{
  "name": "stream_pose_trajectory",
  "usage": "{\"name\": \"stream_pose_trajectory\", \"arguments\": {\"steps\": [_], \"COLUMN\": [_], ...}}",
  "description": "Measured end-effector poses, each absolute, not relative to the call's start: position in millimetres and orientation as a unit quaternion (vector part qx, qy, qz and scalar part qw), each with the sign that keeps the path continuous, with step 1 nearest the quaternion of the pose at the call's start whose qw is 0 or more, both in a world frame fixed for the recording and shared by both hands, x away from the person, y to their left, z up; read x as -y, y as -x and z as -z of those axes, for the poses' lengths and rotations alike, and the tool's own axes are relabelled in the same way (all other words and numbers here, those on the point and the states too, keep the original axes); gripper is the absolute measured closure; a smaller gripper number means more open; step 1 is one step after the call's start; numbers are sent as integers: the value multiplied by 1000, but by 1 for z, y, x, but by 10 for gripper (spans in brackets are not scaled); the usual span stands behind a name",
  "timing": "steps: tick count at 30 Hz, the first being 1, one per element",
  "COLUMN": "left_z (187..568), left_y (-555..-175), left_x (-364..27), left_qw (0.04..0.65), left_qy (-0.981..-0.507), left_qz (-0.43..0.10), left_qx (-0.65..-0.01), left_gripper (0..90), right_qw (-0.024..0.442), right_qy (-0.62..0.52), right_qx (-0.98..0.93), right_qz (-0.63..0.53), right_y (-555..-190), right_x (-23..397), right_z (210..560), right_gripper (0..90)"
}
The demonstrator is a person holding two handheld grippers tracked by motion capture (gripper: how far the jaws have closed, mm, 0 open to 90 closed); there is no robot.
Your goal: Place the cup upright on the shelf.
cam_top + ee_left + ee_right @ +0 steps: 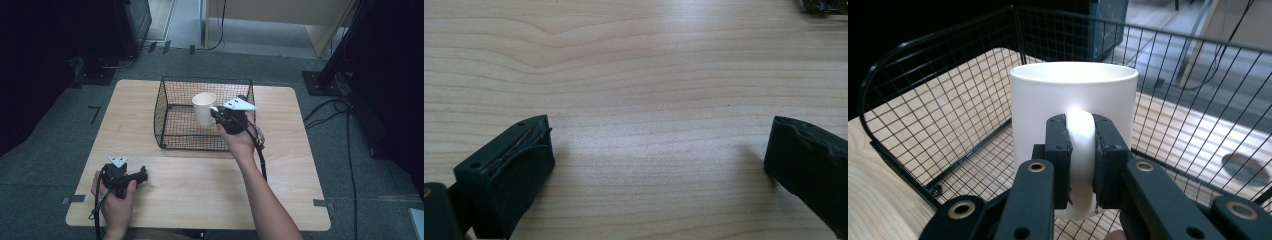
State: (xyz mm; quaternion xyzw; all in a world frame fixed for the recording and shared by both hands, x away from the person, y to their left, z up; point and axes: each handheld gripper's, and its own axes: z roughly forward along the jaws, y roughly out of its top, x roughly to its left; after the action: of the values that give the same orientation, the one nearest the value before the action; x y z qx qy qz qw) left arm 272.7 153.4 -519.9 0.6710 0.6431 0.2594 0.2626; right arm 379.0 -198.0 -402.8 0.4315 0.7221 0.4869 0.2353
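A white mug (204, 107) hangs upright inside the black wire basket (170, 90) at the table's middle back. My right gripper (218, 112) is shut on the mug's handle (1081, 150), its two black pads pressing the handle from both sides in the right gripper view. The mug (1073, 105) stays above the basket floor (973, 150). My left gripper (142, 175) rests low over the bare wood at the table's front left. Its jaws stand wide apart with nothing between them (659, 165).
The wooden table (200, 185) has free room in front of the basket. Dark equipment and cables (330, 110) lie on the grey floor around it. A small round shadow or hole (1245, 167) shows on the wood beyond the basket's mesh.
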Motion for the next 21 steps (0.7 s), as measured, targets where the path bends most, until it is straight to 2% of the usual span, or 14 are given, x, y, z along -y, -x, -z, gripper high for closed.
{"name": "stream_pose_trajectory", "arguments": {"steps": [13,16,21], "left_z": [520,520,520], "left_y": [-273,-273,-273], "left_x": [-153,-153,-153], "left_qw": [263,263,263], "left_qy": [-671,-671,-671], "left_qz": [-260,-260,-260], "left_qx": [-643,-643,-643], "left_gripper": [0,0,0], "right_qw": [217,196,189], "right_qy": [-484,-495,-507], "right_qx": [-717,-720,-726], "right_qz": [-453,-446,-423], "right_y": [-392,-398,-403], "right_x": [193,195,197], "right_z": [423,426,433], "right_gripper": [807,807,807]}}
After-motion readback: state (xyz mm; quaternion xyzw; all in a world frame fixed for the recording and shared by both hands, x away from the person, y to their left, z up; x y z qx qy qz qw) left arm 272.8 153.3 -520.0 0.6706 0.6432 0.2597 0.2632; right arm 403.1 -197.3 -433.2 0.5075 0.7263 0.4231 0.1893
